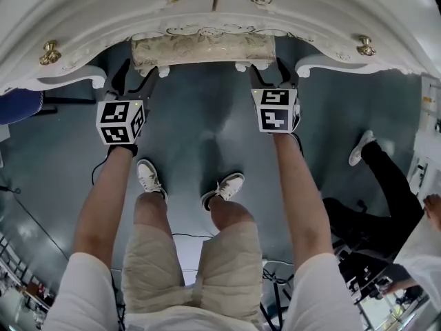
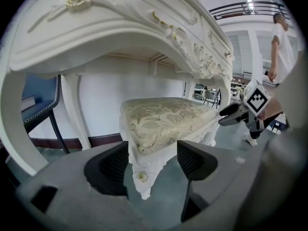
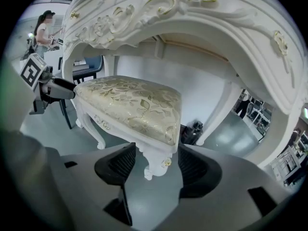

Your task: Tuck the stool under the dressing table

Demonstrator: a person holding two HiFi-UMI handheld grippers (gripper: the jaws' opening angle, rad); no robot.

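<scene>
The white stool with a gold-patterned cushion (image 1: 203, 49) stands under the carved white dressing table (image 1: 207, 5), only its near edge showing in the head view. My left gripper (image 1: 131, 74) is at the stool's near left corner and my right gripper (image 1: 272, 71) at its near right corner. In the left gripper view the stool's corner leg (image 2: 142, 174) stands between the open jaws of the left gripper (image 2: 153, 160), with a gap on the right side. In the right gripper view the other corner leg (image 3: 156, 158) stands between the open jaws of the right gripper (image 3: 156, 162).
A blue chair (image 2: 36, 105) stands left of the dressing table. A person in dark trousers (image 1: 372, 178) is at the right, on the grey floor. My own feet (image 1: 148, 178) are just behind the grippers. Cables lie on the floor near me.
</scene>
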